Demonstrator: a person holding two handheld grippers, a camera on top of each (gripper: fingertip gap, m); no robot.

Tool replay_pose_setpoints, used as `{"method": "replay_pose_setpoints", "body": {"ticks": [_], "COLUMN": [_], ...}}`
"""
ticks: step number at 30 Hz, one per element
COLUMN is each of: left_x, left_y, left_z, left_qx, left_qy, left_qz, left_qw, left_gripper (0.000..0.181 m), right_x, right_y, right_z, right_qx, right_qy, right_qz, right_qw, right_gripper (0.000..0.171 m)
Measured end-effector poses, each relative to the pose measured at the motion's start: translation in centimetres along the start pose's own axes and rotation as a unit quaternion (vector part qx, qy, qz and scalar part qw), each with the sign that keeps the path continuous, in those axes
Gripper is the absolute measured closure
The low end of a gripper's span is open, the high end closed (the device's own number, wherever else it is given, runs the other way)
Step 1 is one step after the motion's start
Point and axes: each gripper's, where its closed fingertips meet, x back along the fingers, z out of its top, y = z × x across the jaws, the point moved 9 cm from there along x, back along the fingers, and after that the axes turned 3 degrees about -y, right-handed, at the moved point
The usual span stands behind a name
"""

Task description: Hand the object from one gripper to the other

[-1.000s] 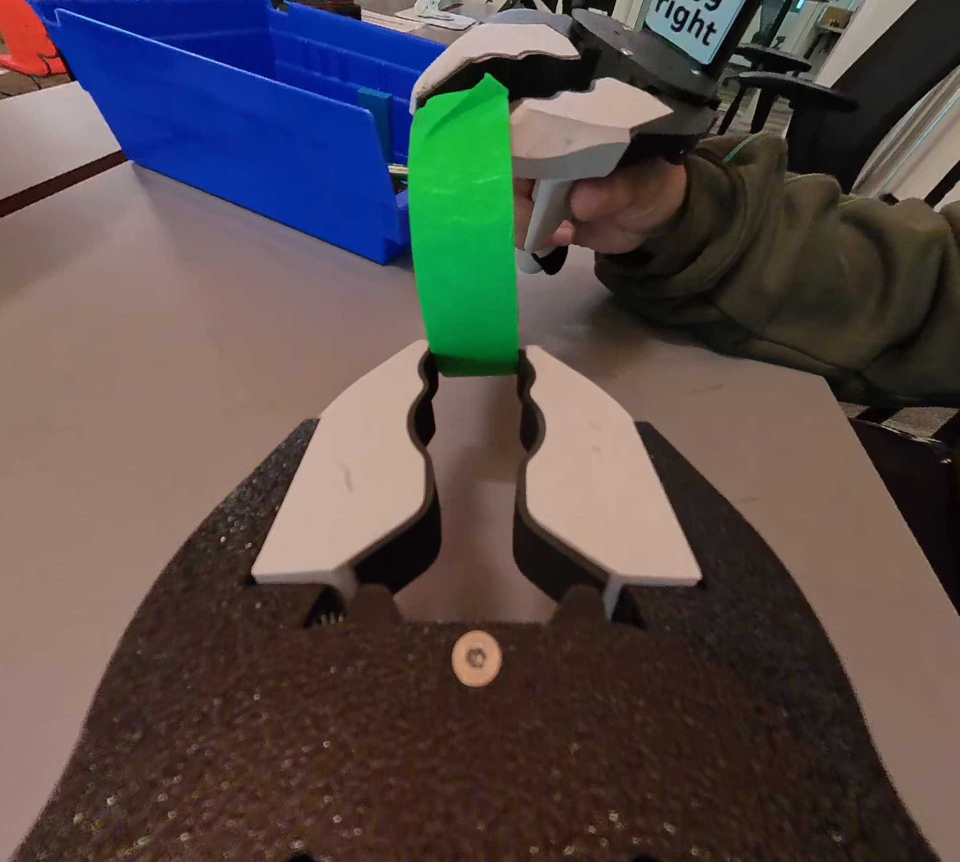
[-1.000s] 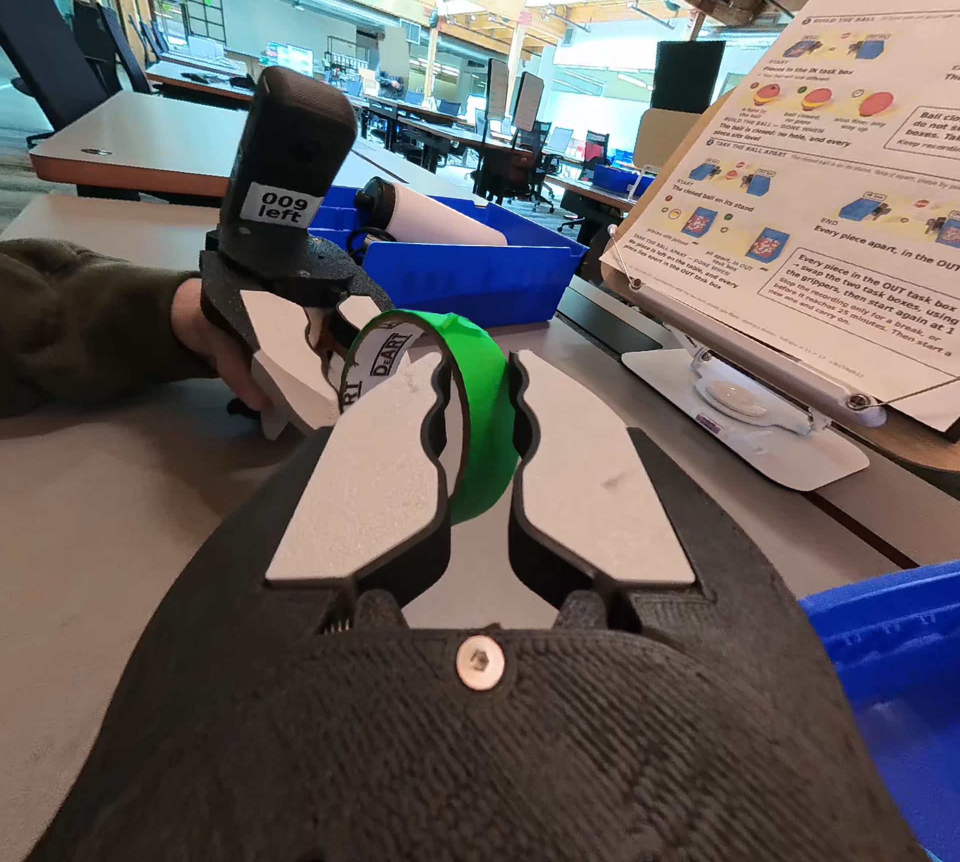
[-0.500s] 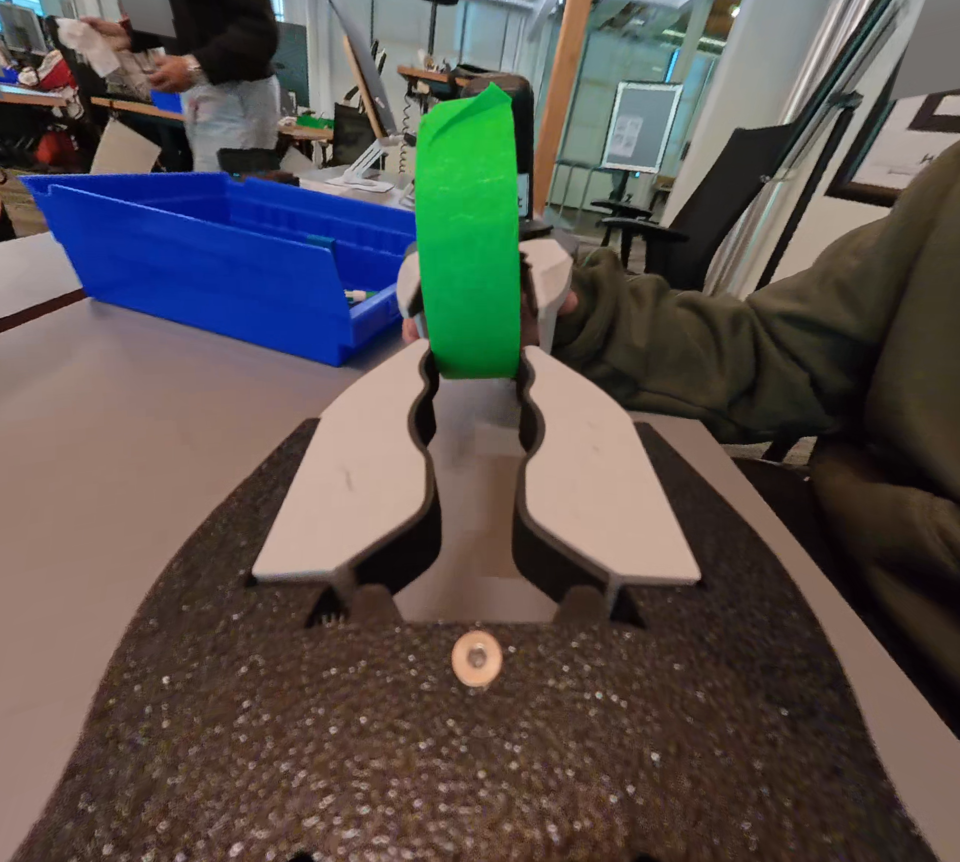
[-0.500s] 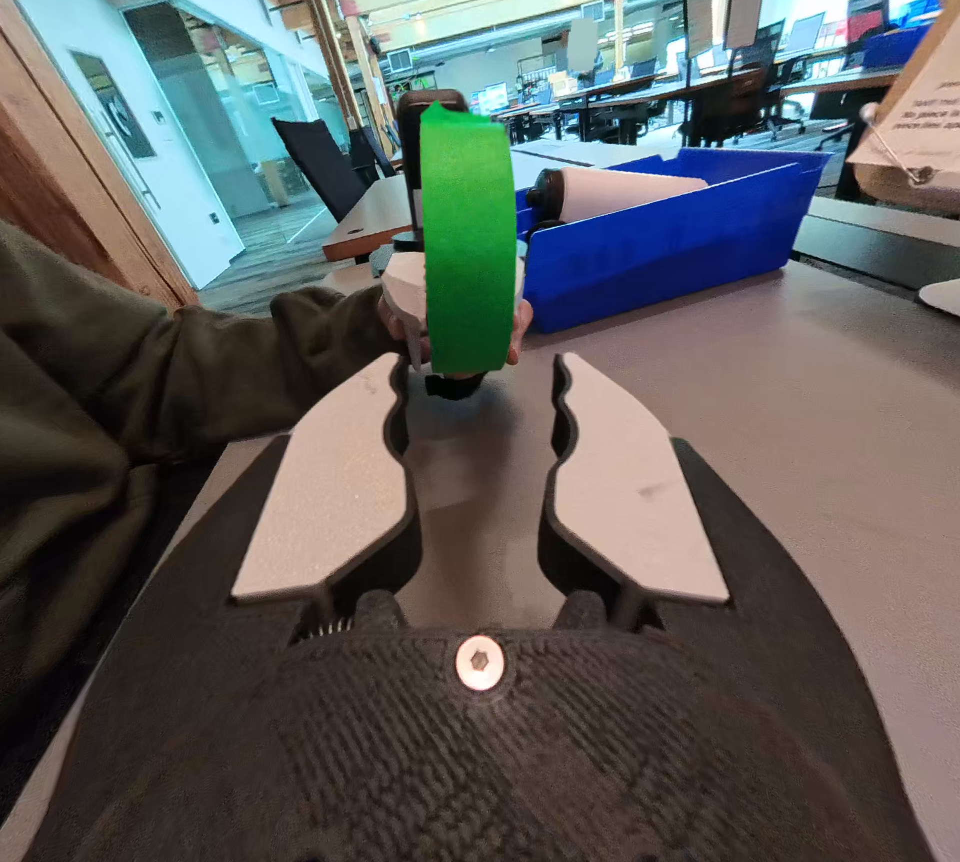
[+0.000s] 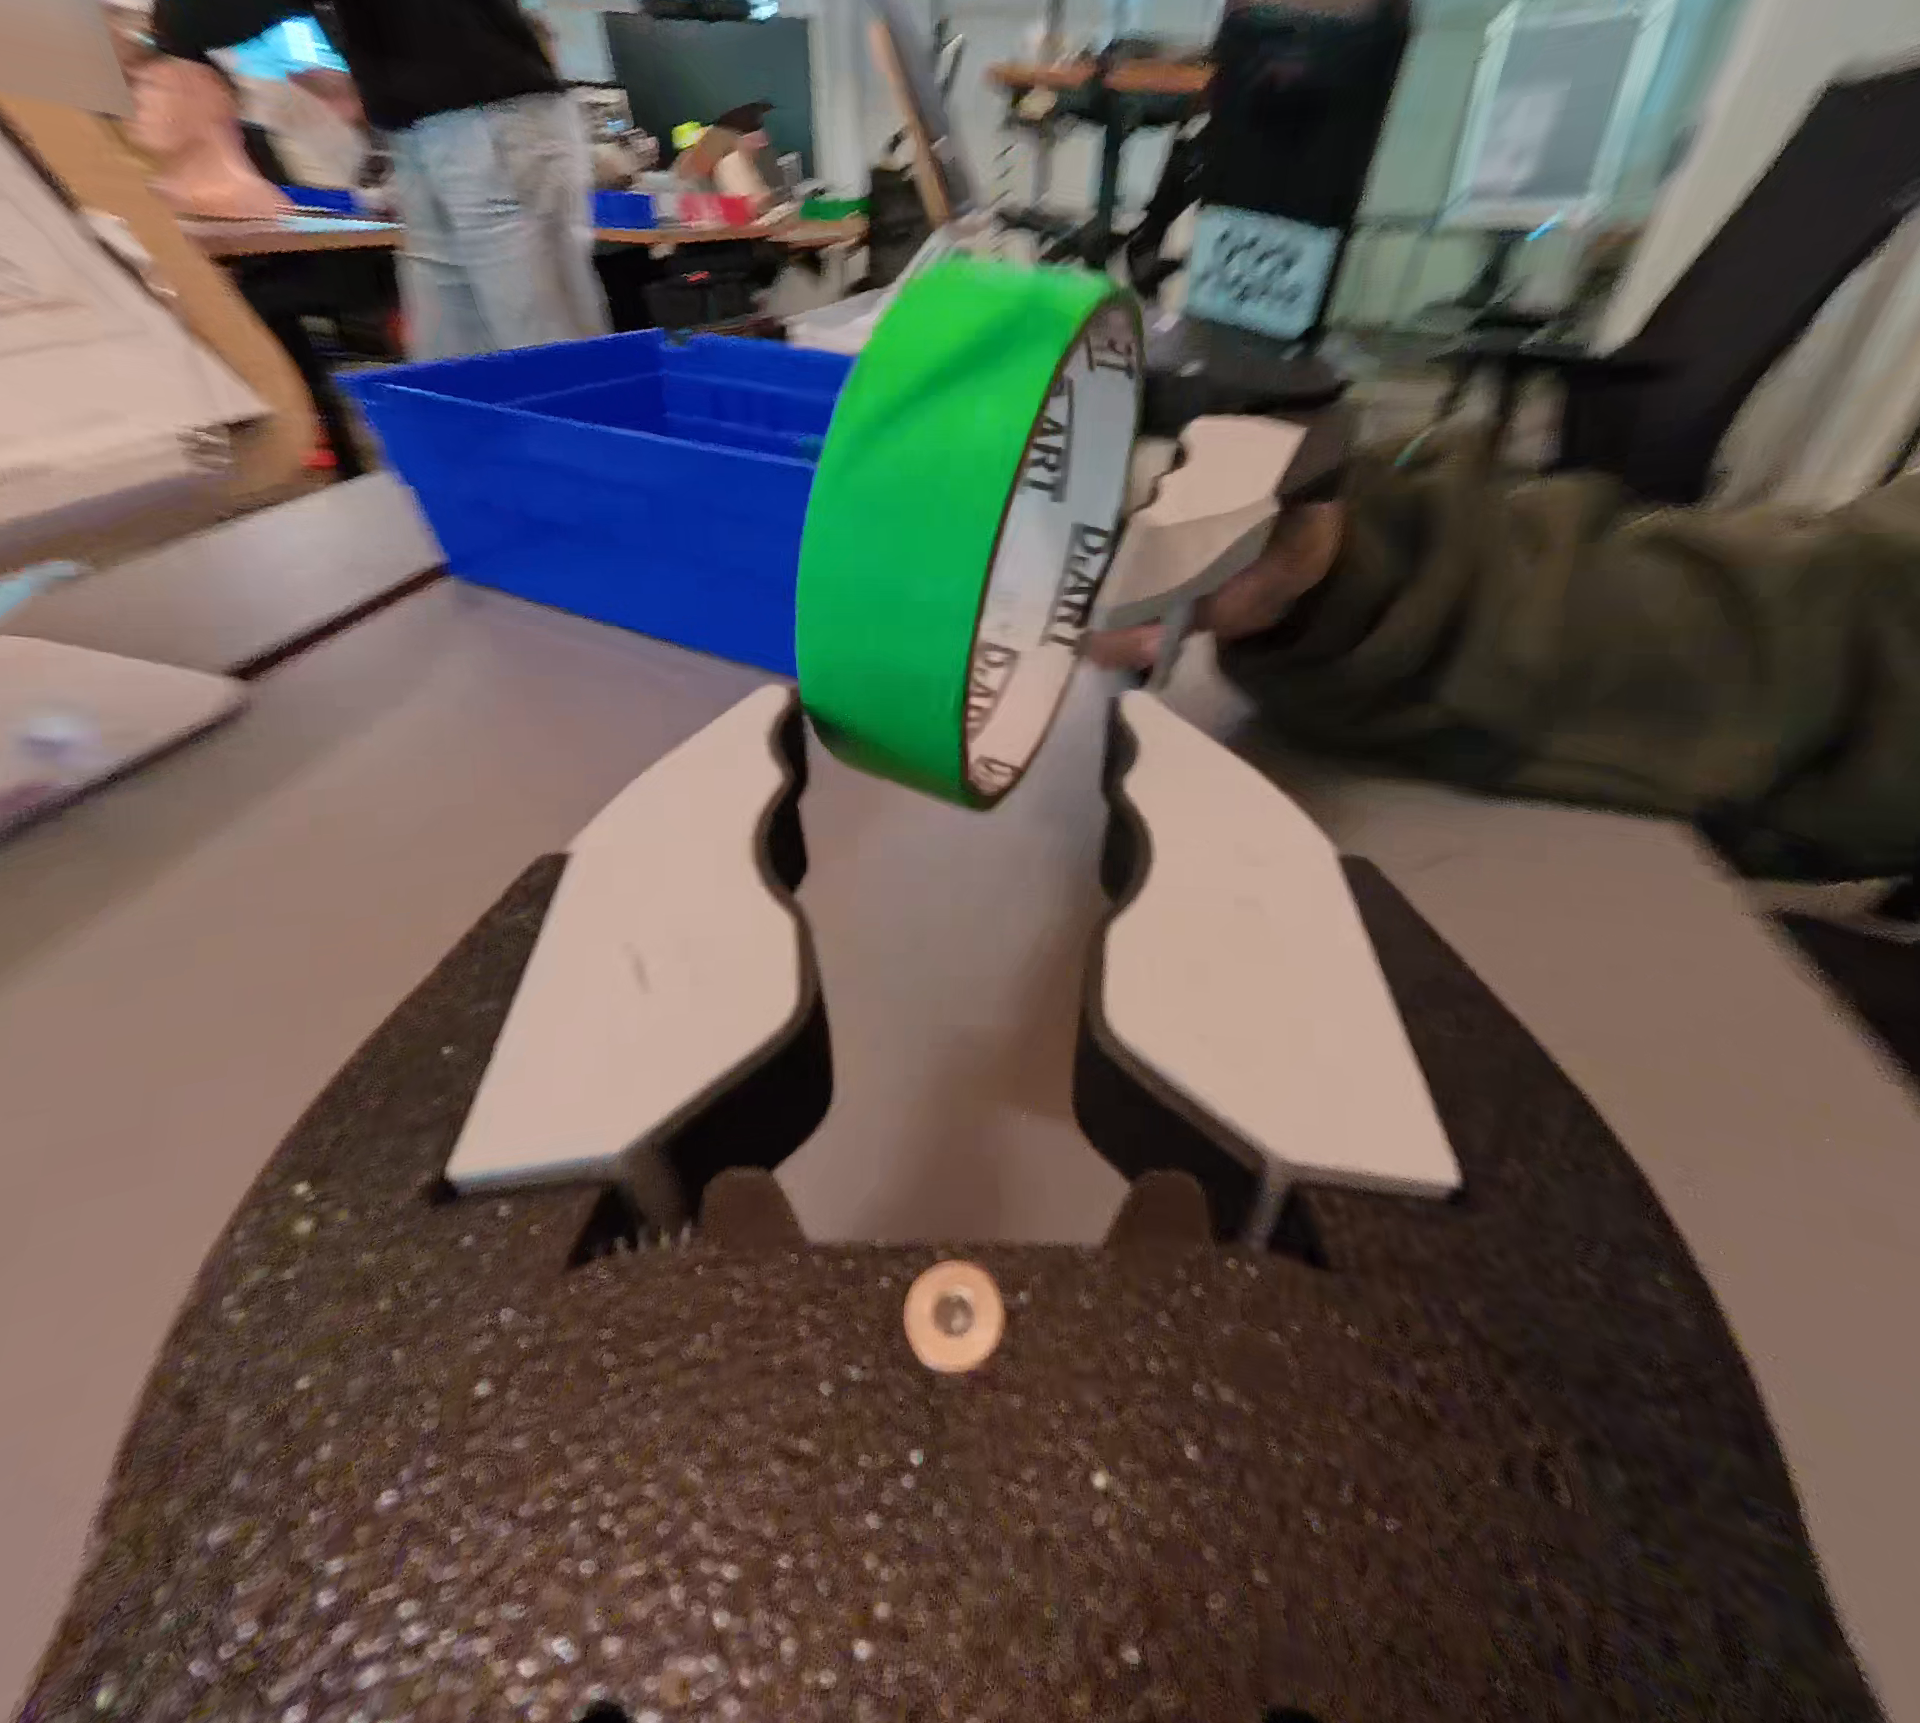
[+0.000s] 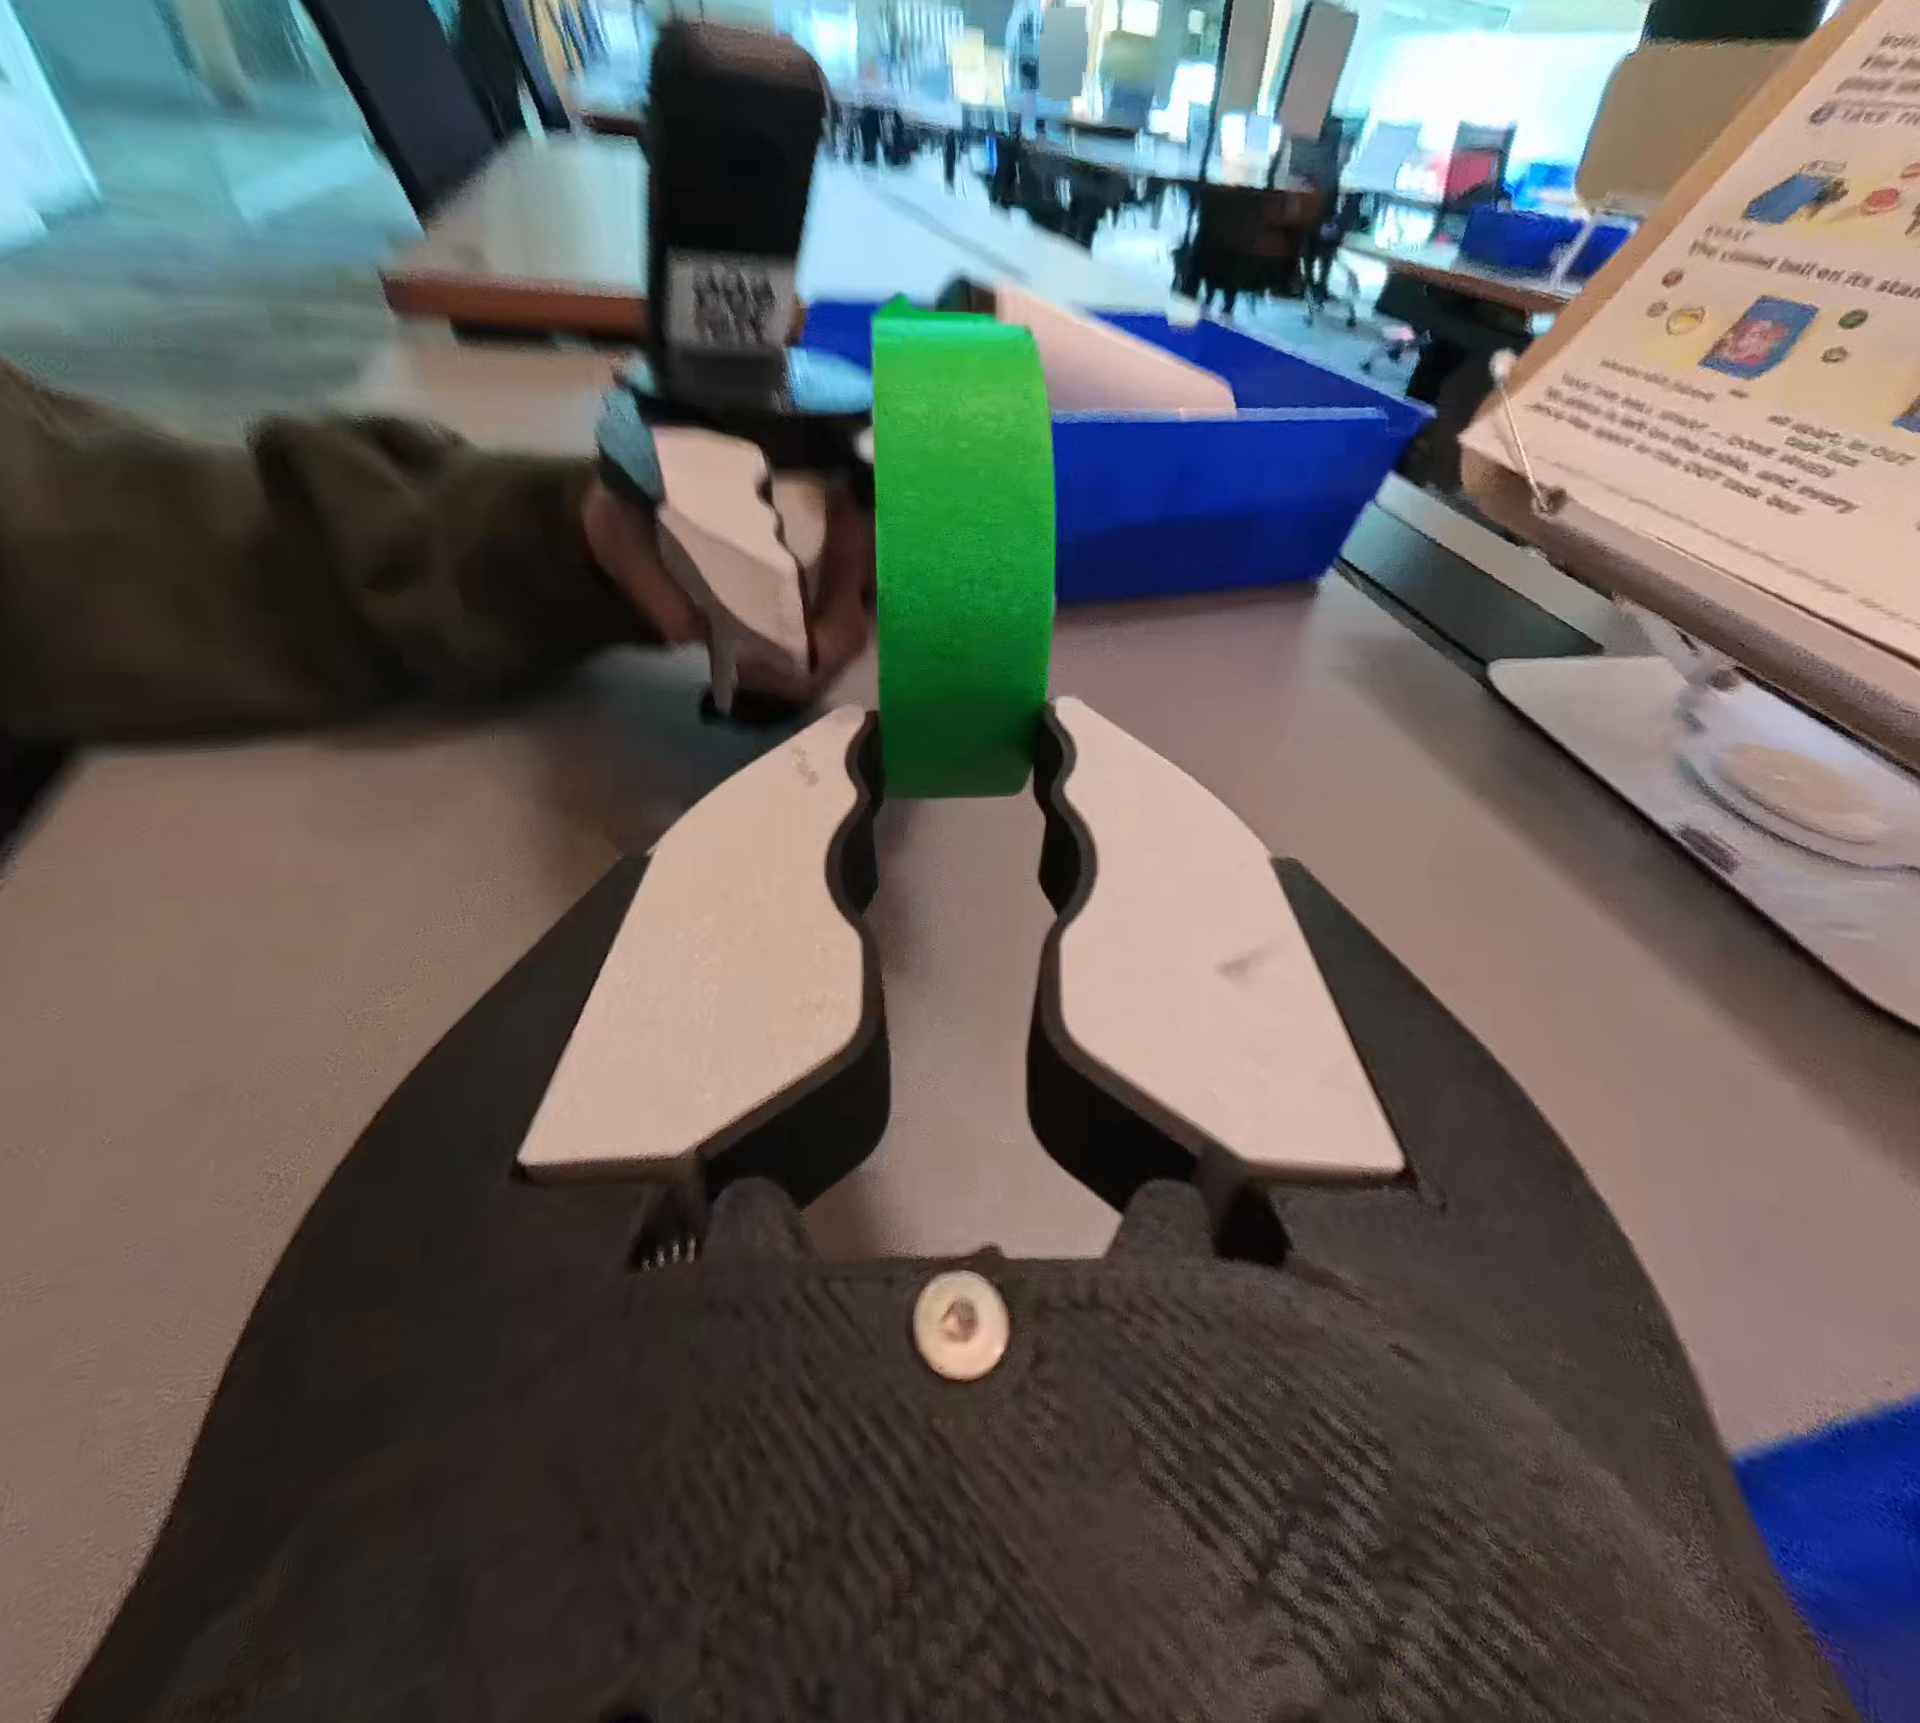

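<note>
The right gripper (image 6: pixel 958 728) holds the tape (image 6: pixel 961 572). Its fingers (image 6: pixel 727 977) are closed on the two flat sides of the green roll at its lower edge. The roll stands upright, edge-on to the right wrist camera and clear of the counter (image 6: pixel 312 894).

The left gripper (image 6: pixel 748 530) is just to the left of the roll and a little beyond it, with a gap between them. A hand in an olive sleeve (image 6: pixel 312 551) holds it.

In the left wrist view the left gripper (image 5: pixel 956 717) has its fingers (image 5: pixel 644 977) spread wide with nothing between them. The tape (image 5: pixel 925 530) hangs tilted just past their tips, showing its white inner core. Whether its rim brushes the left tip cannot be told through the blur. The right gripper (image 5: pixel 1195 530) is at the far side of the roll.

A blue bin (image 6: pixel 1195 510) sits on the counter behind the tape, and a printed sheet (image 6: pixel 1714 426) on a stand is to the right.
</note>
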Motion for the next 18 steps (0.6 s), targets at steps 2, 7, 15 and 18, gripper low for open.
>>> {"method": "replay_pose_setpoints", "body": {"ticks": [2, 7, 15, 18], "left_x": [0.2, -0.5, -0.5, -0.1], "left_y": [0.1, 1.7, 1.7, 1.2], "left_z": [0.3, 1.0, 0.5, 0.9], "left_qx": [-0.095, -0.193, -0.155, -0.099], "left_qy": [-0.043, -0.066, -0.048, 0.004], "left_qz": [0.058, 0.061, 0.008, 0.012], "left_qw": [0.993, 0.977, 0.987, 0.995], "left_gripper": [0.117, 0.118, 0.153, 0.155], "right_x": [0.2, 0.3, -0.3, -0.1], "right_y": [0.1, -0.4, -1.2, -0.8], "right_z": [-0.5, -1.1, -1.0, -0.6], "right_qx": [0.038, 0.085, 0.107, 0.068], "right_qy": [-0.065, -0.123, -0.120, -0.056], "right_qz": [0.002, 0.025, 0.044, 0.017], "right_qw": [0.997, 0.988, 0.986, 0.996], "right_gripper": [0.143, 0.144, 0.143, 0.136]}}
